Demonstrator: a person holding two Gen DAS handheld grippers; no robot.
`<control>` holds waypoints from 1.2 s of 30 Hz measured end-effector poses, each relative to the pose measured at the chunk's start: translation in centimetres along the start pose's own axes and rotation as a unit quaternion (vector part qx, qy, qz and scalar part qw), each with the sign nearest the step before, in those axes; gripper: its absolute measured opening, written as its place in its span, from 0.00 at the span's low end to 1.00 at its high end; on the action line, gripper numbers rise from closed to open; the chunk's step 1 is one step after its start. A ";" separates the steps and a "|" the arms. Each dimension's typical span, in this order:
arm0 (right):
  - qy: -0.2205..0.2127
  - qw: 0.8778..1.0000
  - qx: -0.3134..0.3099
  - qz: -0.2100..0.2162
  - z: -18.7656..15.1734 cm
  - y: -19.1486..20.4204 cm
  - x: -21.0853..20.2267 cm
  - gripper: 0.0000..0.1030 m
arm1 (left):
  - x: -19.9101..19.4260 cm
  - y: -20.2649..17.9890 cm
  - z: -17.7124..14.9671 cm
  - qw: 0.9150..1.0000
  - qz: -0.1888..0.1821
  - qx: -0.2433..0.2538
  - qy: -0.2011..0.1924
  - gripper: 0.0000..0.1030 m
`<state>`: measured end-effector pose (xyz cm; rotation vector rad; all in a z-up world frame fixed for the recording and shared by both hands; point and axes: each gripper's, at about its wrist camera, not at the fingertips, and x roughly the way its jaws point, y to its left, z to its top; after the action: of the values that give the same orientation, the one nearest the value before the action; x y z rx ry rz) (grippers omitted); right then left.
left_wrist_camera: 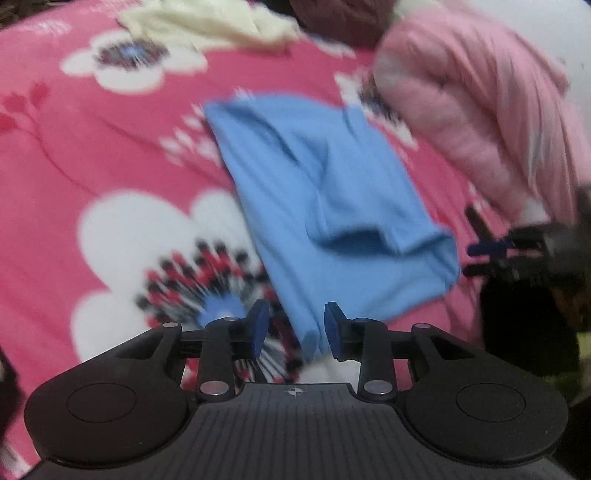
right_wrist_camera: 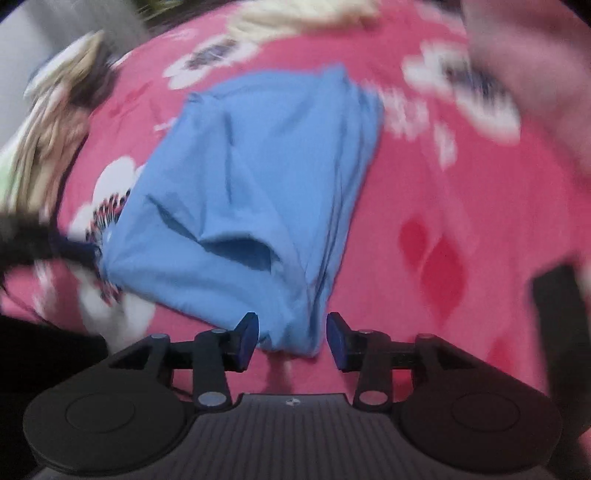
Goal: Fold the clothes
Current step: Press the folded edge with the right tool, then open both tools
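- My left gripper [left_wrist_camera: 296, 334]: fingers spread apart, a corner of the blue garment [left_wrist_camera: 325, 206] lying loose between them.
- My right gripper [right_wrist_camera: 291, 336]: fingers likewise released around another corner.
- Blue garment: folded, lying on the pink floral bedspread [left_wrist_camera: 92, 155], near a pink garment [left_wrist_camera: 480, 118].

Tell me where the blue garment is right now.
The blue garment lies on the pink floral bedspread, centre of both views, left of the pink clothes pile, with a corner between each gripper's open jaws.

pink floral blanket [left_wrist_camera: 110, 155] | white wall [left_wrist_camera: 535, 22] behind
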<state>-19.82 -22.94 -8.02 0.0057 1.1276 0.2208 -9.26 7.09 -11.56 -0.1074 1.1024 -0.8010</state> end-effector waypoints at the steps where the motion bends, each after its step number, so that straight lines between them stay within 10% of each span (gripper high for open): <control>1: -0.016 0.999 -0.027 -0.010 0.2 0.7 -0.8 0.42 | -0.2 0.1 0.4 1.000 -0.002 -0.004 -0.013 0.32; 9: -0.124 0.978 -0.154 0.059 3.7 6.5 0.9 0.45 | 2.0 0.0 2.8 0.995 -0.033 -0.054 -0.080 0.32; 15: -0.103 0.955 -0.279 -0.006 4.6 9.1 7.2 0.31 | 2.5 0.2 3.2 0.994 -0.043 -0.047 -0.089 0.32; 16: -0.113 0.961 -0.254 -0.002 5.2 8.2 7.1 0.12 | 2.5 0.3 3.3 0.994 -0.042 -0.044 -0.090 0.32; 21: -0.181 0.982 0.015 0.059 8.2 -0.7 5.5 0.10 | 3.2 0.7 3.7 0.995 -0.028 -0.031 -0.087 0.32; 27: -0.182 0.929 0.283 0.156 6.5 -10.4 8.3 0.10 | 4.7 -0.2 5.5 0.995 0.018 0.017 -0.092 0.32; 30: -0.181 0.916 0.309 0.182 6.4 -11.1 9.0 0.13 | 5.7 -0.8 6.7 0.994 0.032 0.043 -0.090 0.32; 36: -0.202 0.942 0.233 0.135 7.8 -9.8 7.3 0.25 | 7.3 -0.8 8.6 0.994 0.044 0.057 -0.087 0.32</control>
<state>-8.09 -30.43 -12.34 0.6057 0.7429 0.1803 -1.06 -0.61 -12.63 -0.0314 0.8893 -0.7582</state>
